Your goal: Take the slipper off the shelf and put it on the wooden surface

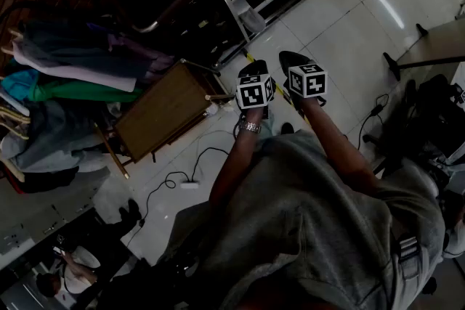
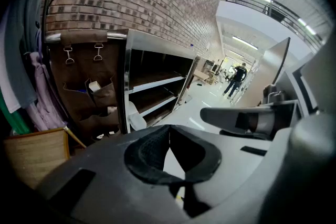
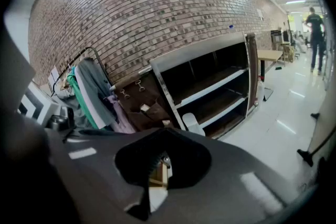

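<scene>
Slipper (image 2: 135, 117) is white, smooth and rounded, and it stands tipped up at the bottom end of the shelf (image 2: 127, 81). It is ahead of my left gripper (image 2: 168, 128) and a bit to its left, well apart from it. My left gripper has its two jaws together at the tips. A thin V-shaped gap shows below them, with shiny floor (image 2: 197, 107) behind it. Nothing is between the jaws, and they touch nothing. The pads (image 2: 149, 149) are black and look rough, like a net.

My right gripper (image 3: 165, 134) is closed at the tips too, and it holds nothing. A bit of pale wood shows through the small gap lower down. The slipper is straight ahead of this gripper, far off.

Both grippers are side by side in the air, close together, each with a cube of black and white squares on top.

The shelf has a shiny metal frame and flat white boards. Left of it hangs a brown cloth holder (image 2: 86, 86) with pockets and metal clips. The wooden surface (image 1: 163, 109) is a flat brown top with a grainy look, low and to the left of my left gripper. Soft clothes (image 1: 69, 76) hang past it. Behind it all is a brick wall (image 3: 157, 18).
</scene>
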The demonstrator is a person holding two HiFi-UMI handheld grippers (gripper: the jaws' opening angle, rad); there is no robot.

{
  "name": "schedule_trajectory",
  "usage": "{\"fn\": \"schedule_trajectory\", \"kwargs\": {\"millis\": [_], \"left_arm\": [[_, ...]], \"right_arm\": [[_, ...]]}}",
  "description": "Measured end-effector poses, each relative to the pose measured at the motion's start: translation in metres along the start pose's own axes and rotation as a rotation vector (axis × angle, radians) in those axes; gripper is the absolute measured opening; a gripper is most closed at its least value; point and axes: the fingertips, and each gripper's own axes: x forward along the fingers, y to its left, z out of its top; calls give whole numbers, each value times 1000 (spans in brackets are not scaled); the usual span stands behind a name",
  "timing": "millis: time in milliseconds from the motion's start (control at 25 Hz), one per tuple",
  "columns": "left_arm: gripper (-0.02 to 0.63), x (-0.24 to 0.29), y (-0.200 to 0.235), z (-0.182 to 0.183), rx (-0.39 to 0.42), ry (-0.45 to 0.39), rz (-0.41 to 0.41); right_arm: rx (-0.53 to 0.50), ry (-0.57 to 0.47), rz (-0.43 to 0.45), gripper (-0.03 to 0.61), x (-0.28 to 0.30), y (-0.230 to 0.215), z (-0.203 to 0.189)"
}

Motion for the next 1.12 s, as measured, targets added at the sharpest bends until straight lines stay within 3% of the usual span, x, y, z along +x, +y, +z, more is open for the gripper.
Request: {"fn": "schedule_trajectory", "kwargs": {"millis": [160,400,520,640,880,920,1120], "left_arm": [[5,22,46,35,-46,-18,15],[5,73,85,63,-87,-3,30],[5,91,85,48,-69,47,36],[5,107,91,31,-77,107,42],[5,148,119,29,-101,80,67],[5,156,123,24,-98,77,63],[5,187,152,-9,-127,35,63]], "right_arm": [[14,-122,96,2,48,19,39],[114,-102,118,94,118,-6,36],[148,-60,122,128,150,-39,6],[179,52,128,187,186,-71,-33],[262,103,152,298,282,-135,-78],[269,101,157,336,298,-143,-89],[378,99,139,405,387,-185,-138]]}}
